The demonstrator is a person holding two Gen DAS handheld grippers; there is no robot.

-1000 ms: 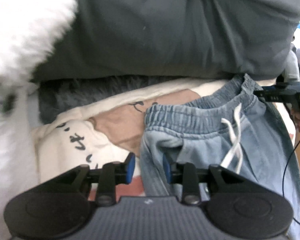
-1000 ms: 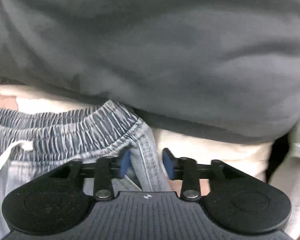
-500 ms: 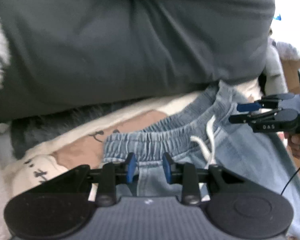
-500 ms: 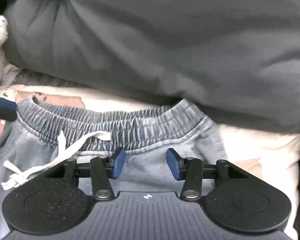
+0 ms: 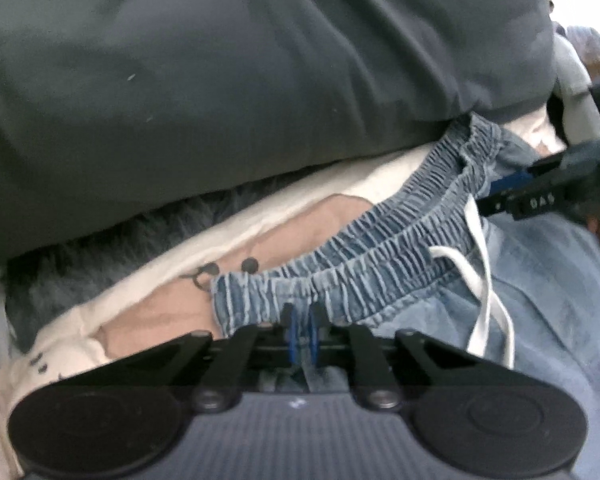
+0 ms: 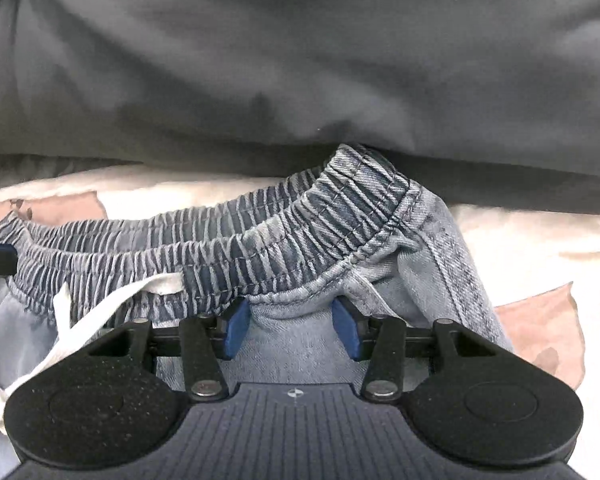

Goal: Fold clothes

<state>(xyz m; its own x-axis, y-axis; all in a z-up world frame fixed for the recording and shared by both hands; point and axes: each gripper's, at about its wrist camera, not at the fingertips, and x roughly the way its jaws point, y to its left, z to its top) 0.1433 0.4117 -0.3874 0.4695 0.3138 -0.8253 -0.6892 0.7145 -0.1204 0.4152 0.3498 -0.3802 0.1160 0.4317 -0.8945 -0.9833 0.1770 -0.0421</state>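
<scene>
Light blue denim trousers [image 5: 540, 300] lie flat, their elastic waistband [image 5: 380, 256] facing away from me and a white drawstring [image 5: 486, 280] hanging over the front. My left gripper [image 5: 302, 332] is shut on the waistband's left end, with the blue pads pinching the gathered denim. At the right end of the waistband [image 6: 300, 232], my right gripper [image 6: 292, 328] stands open, and flat denim lies between its blue pads just below the elastic. The right gripper [image 5: 512, 188] also shows at the right edge of the left wrist view.
A big dark grey cloth [image 5: 260, 80] bulges right behind the waistband and fills the top of both views [image 6: 300, 60]. The trousers rest on a cream blanket [image 5: 260, 216] with pink patches and black printed marks. Grey fur [image 5: 100, 256] shows at the left.
My left jaws have closed onto the waistband's left end. Both grippers have come down closer to the waistband, and the right one now sits under its right corner.
</scene>
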